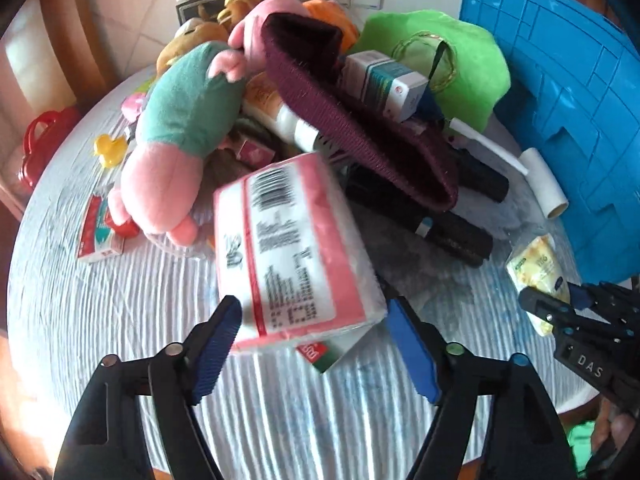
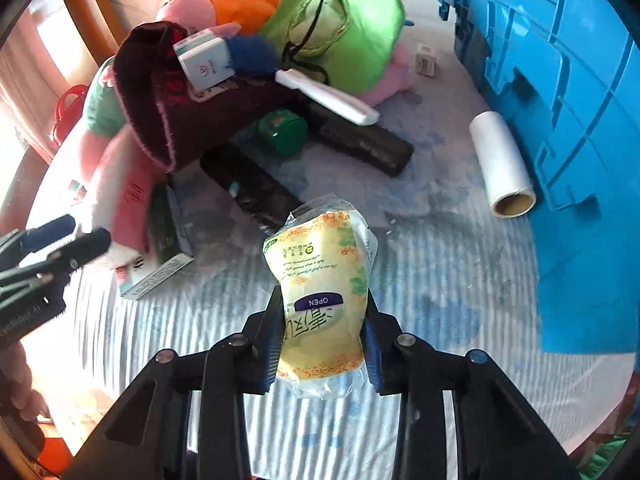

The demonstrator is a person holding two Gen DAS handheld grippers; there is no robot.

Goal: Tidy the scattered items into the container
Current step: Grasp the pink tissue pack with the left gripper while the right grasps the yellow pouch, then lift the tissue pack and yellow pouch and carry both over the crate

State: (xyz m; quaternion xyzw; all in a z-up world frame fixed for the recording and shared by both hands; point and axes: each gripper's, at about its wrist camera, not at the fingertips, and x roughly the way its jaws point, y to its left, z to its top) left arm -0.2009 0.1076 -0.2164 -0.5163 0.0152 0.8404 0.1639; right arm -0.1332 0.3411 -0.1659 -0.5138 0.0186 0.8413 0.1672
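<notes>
— Grippers?
— Right gripper (image 2: pixel 324 344) clamped a yellow soft tissue packet (image 2: pixel 324 280) above the white ribbed tablecloth (image 2: pixel 440 320). Left gripper (image 1: pixel 316 336) stood apart around a pink-wrapped tissue pack (image 1: pixel 288 252).
— Container?
— Blue plastic crate (image 2: pixel 560 60), far right.

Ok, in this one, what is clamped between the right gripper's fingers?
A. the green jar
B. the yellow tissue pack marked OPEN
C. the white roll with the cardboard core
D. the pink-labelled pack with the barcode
B: in the right wrist view the right gripper is shut on the yellow tissue pack, its pads pinching the wrapper on both sides.
</notes>
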